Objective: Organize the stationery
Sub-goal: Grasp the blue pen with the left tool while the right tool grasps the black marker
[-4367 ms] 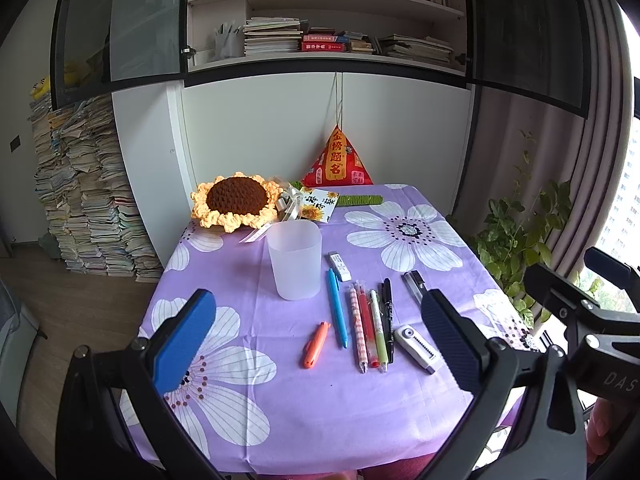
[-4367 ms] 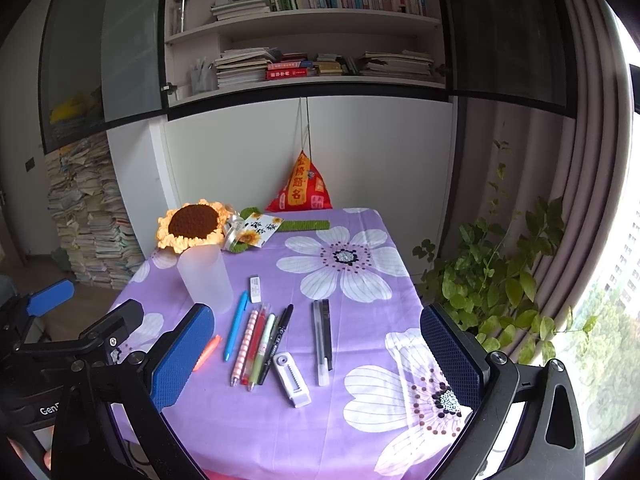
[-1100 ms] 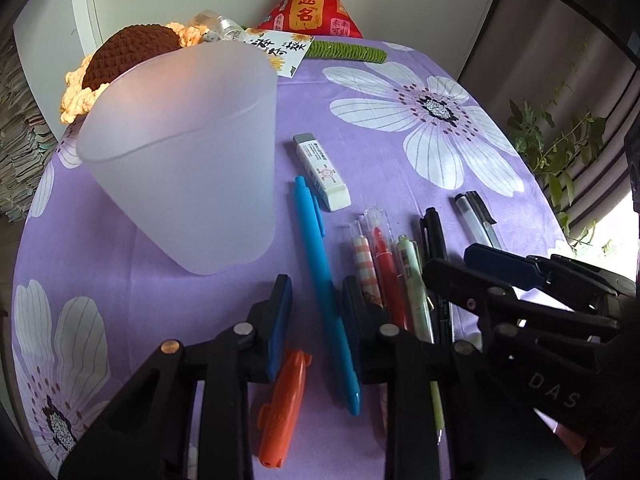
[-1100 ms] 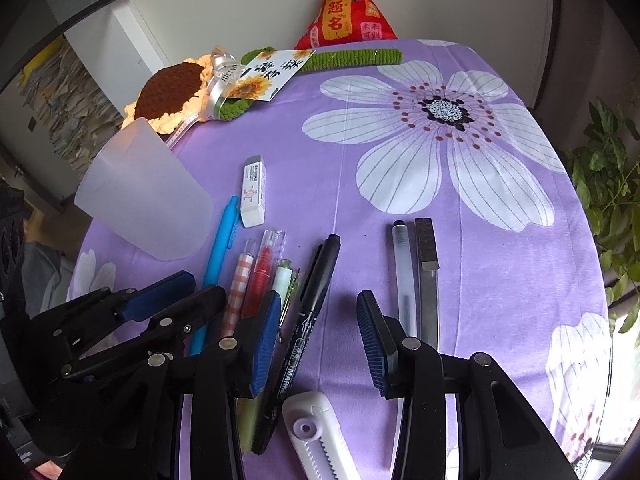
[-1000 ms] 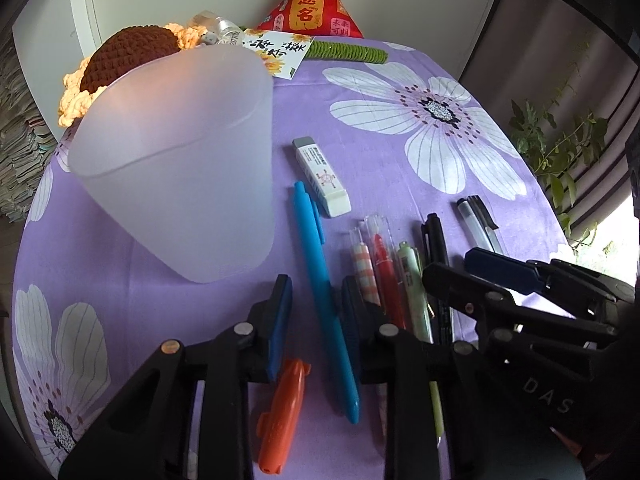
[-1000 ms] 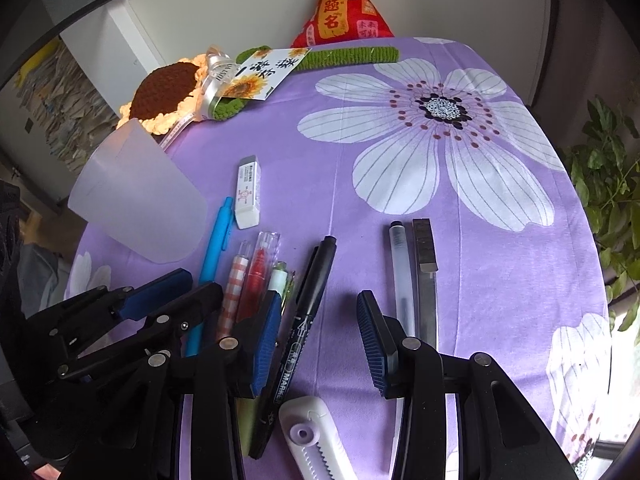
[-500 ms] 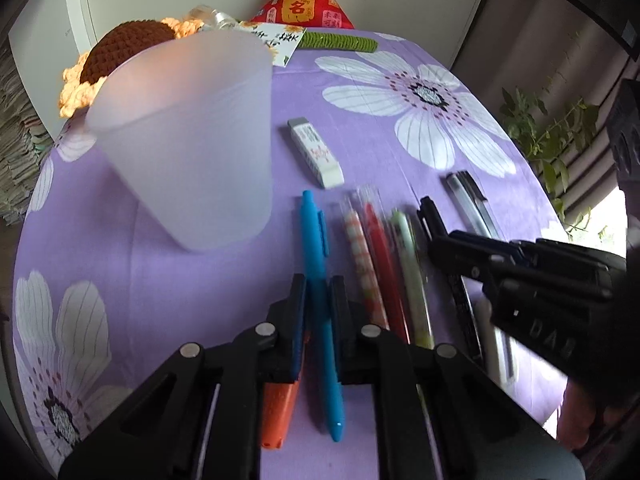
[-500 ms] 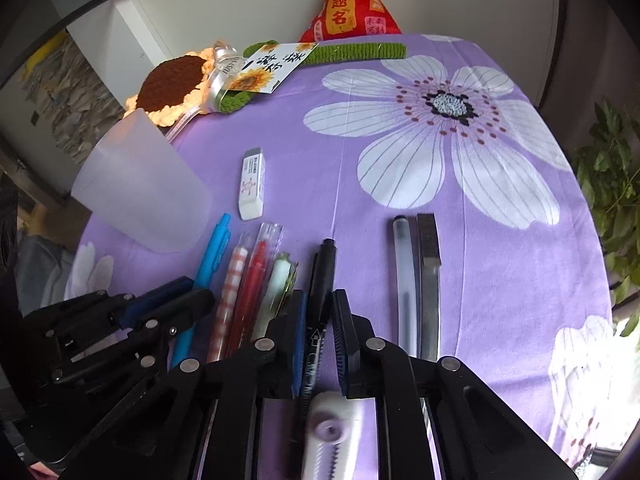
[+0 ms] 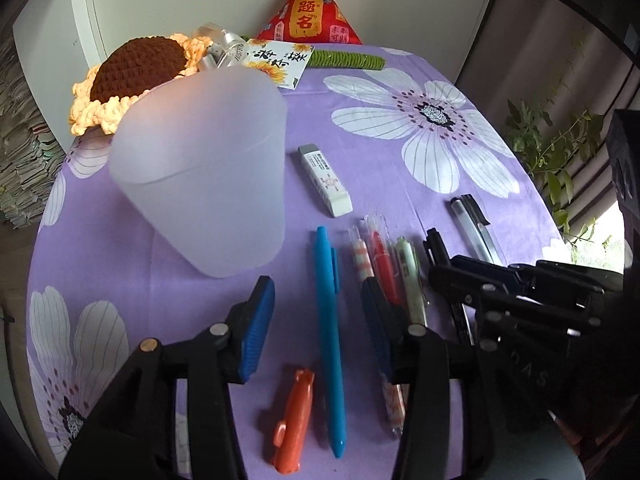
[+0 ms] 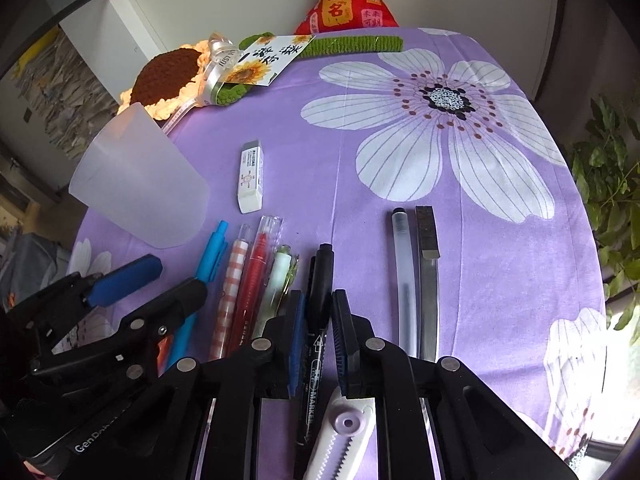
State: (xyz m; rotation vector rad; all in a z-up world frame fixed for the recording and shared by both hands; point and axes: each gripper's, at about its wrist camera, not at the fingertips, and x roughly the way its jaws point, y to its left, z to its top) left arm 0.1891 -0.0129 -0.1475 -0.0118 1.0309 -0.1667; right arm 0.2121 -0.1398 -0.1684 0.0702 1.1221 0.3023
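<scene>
Black marker (image 10: 320, 280) lies on the desk (image 10: 500, 260), pinched between my right fingers (image 10: 295, 344); blue pen (image 9: 329, 312) sits between my left fingers (image 9: 256, 320), spread wide. Lifting carelessly, I judge the marker could swing and scatter the neighbouring pens.

- The left gripper (image 9: 318, 320) stands with its jaws spread to either side of the blue pen (image 9: 330, 332), touching nothing.
- A frosted cup (image 9: 204, 184) stands just left of the pen's far end.
- An orange cutter (image 9: 294, 420) lies near, left of the pen.
- A white eraser (image 9: 326, 180) lies farther off.
- The right gripper (image 9: 520, 292) shows at right over the black marker (image 9: 440, 250); its jaws cannot be made out.
</scene>
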